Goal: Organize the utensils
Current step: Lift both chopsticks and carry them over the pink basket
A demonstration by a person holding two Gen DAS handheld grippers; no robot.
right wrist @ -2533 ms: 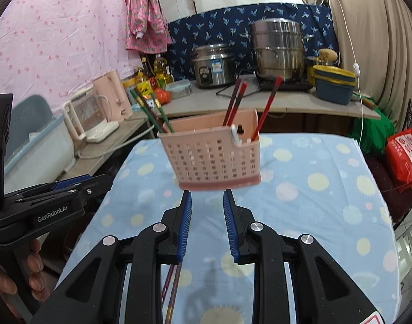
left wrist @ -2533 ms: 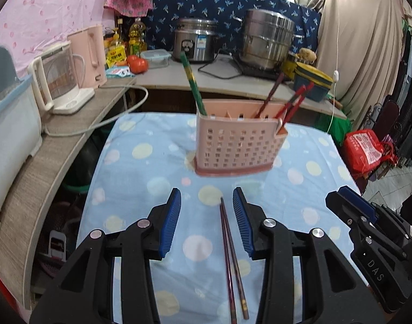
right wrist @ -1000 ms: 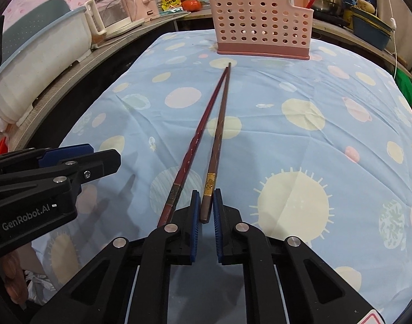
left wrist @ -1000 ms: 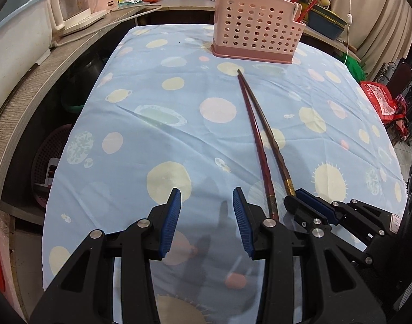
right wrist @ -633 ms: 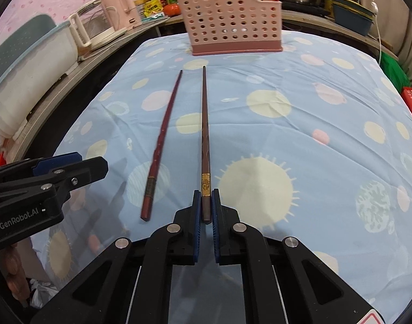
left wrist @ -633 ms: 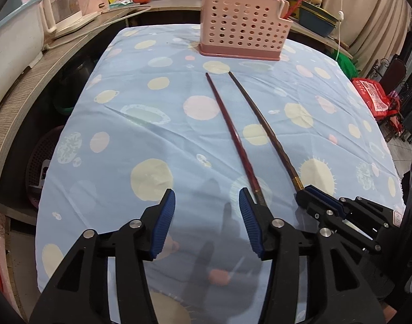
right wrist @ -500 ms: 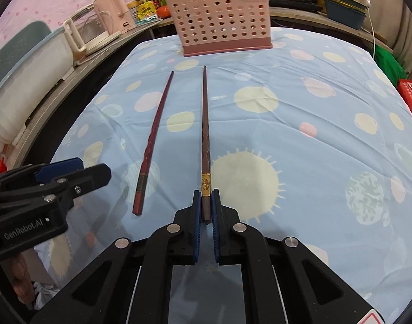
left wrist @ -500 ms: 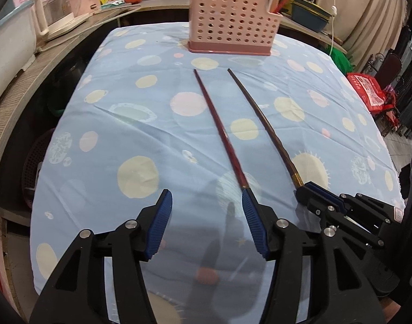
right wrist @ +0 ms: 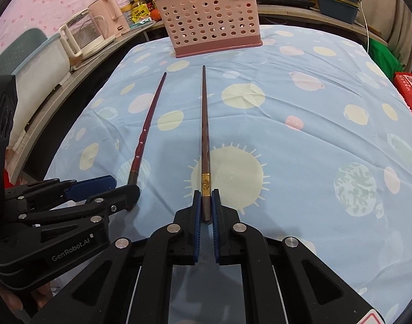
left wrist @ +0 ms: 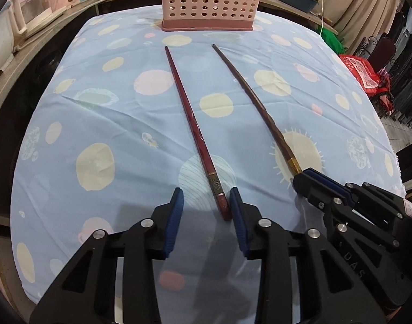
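Observation:
Two long dark red chopsticks lie on the blue spotted tablecloth, tips toward a pink perforated utensil basket [left wrist: 210, 2] [right wrist: 211, 17] at the far edge. My left gripper [left wrist: 205, 201] is open, its jaws either side of the butt end of the left chopstick [left wrist: 191, 122] [right wrist: 146, 127], not gripping it. My right gripper [right wrist: 204, 201] is shut on the butt end of the right chopstick [right wrist: 204, 132] [left wrist: 256, 102], which lies along the cloth. The basket holds several other chopsticks.
A counter runs along the left with a pink kettle [right wrist: 108, 10] and a clear jug [right wrist: 80, 36]. Pots and a blue bowl [right wrist: 337, 6] stand behind the table. A red bag [left wrist: 364, 71] sits off the right edge.
Both grippers came down to the near ends of the chopsticks. The right one closed on the right chopstick and drew it apart from the other. The left one moved over the left chopstick's end.

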